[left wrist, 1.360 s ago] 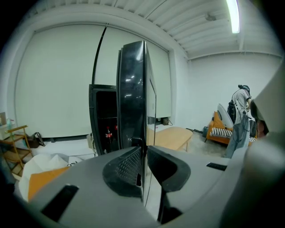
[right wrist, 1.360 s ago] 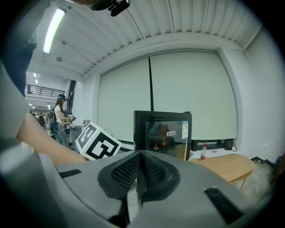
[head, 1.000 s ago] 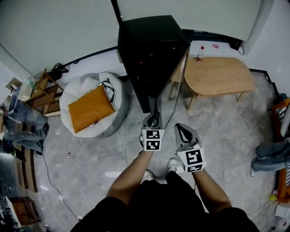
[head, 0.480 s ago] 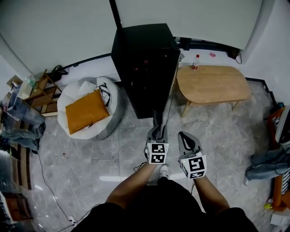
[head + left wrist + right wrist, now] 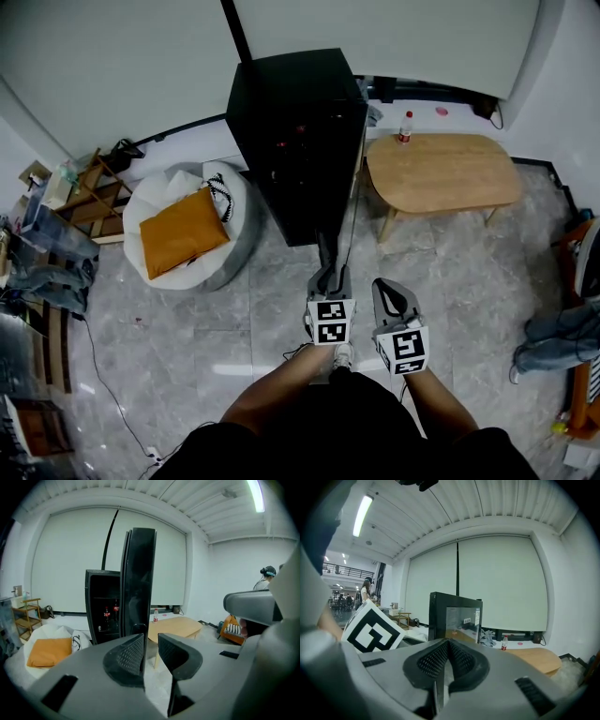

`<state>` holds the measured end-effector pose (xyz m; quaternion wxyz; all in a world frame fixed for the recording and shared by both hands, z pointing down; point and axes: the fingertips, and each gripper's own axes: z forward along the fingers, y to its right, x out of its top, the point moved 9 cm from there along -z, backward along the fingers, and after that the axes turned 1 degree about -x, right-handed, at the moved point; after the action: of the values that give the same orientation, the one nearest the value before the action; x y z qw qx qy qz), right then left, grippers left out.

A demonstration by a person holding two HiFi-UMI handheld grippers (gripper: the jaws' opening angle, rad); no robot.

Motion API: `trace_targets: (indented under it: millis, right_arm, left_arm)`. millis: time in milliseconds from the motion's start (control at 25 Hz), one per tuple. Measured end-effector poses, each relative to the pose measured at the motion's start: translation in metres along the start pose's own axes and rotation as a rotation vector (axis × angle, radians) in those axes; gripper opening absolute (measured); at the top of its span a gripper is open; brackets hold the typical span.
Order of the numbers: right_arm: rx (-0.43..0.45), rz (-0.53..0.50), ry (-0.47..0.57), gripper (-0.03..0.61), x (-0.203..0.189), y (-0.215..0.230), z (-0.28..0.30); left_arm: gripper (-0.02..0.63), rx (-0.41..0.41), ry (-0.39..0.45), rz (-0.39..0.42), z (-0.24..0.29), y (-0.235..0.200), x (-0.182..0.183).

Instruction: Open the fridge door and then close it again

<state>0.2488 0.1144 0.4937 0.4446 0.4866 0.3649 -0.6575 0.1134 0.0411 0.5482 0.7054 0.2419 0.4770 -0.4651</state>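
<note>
Two grippers face the open fridge door [image 5: 138, 578]: the left gripper [image 5: 151, 644], fingers [image 5: 129, 656] just opening, narrowly straddles its edge; the right gripper [image 5: 447, 648] keeps fingers [image 5: 433, 660] pressed together, empty.

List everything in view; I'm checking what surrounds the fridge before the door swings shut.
fridge: one, black, centre
fridge door: one, black, swung open
beanbag: one, white, left of fridge
cushion: one, orange, on beanbag
table: one, wooden, right of fridge
bottle: one, red-capped, on table
shelf: one, wooden, far left
left gripper: one, grey; jaws have just been opening, door edge between them
right gripper: one, grey, jaws together, empty
</note>
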Motion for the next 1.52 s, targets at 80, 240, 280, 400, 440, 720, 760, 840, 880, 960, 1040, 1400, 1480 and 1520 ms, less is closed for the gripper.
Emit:
trace_targets:
  millis: [80, 240, 280, 400, 440, 720, 760, 840, 880, 960, 1040, 1400, 1480, 1520]
  right_arm:
    - [0.012, -0.002, 0.009, 0.018, 0.002, 0.0, 0.003]
    - [0.041, 0.0, 0.028, 0.018, 0.007, -0.001, 0.013]
    - [0.049, -0.001, 0.031, 0.018, 0.007, -0.002, 0.016]
    - [0.073, -0.004, 0.042, 0.018, 0.009, -0.006, 0.025]
    - [0.081, -0.003, 0.045, 0.018, 0.01, -0.008, 0.027]
    - [0.15, 0.024, 0.104, 0.018, 0.037, -0.019, 0.034]
    - [0.158, 0.021, 0.124, 0.018, 0.044, -0.019, 0.035]
    - [0.165, 0.015, 0.155, 0.018, 0.056, -0.021, 0.036]
    - [0.166, 0.012, 0.164, 0.018, 0.06, -0.022, 0.036]
    - [0.17, 0.003, 0.178, 0.018, 0.068, -0.023, 0.036]
    - [0.172, -0.008, 0.19, 0.018, 0.073, -0.024, 0.035]
    - [0.163, -0.03, 0.193, 0.018, 0.079, -0.027, 0.04]
    - [0.157, -0.026, 0.188, 0.018, 0.079, -0.027, 0.042]
    - [0.155, -0.024, 0.186, 0.018, 0.079, -0.027, 0.044]
  left_arm:
    - [0.1, -0.002, 0.013, 0.005, -0.008, -0.001, 0.002]
    - [0.087, -0.003, 0.046, 0.008, -0.024, -0.013, 0.005]
    - [0.062, 0.002, 0.056, 0.011, -0.03, -0.017, 0.007]
    - [0.033, 0.02, 0.089, 0.033, -0.047, -0.028, 0.02]
    - [0.024, 0.023, 0.104, 0.042, -0.052, -0.032, 0.025]
    - [0.021, 0.065, 0.214, 0.075, -0.09, -0.06, 0.064]
    - [0.021, 0.071, 0.232, 0.071, -0.095, -0.064, 0.071]
    - [0.021, 0.077, 0.28, 0.086, -0.104, -0.07, 0.083]
    - [0.021, 0.079, 0.305, 0.106, -0.108, -0.071, 0.089]
    - [0.021, 0.072, 0.342, 0.131, -0.114, -0.073, 0.097]
    - [0.021, 0.065, 0.359, 0.137, -0.115, -0.075, 0.103]
    - [0.021, 0.068, 0.37, 0.107, -0.118, -0.086, 0.107]
    - [0.021, 0.068, 0.364, 0.107, -0.117, -0.088, 0.107]
    - [0.021, 0.069, 0.362, 0.106, -0.116, -0.09, 0.106]
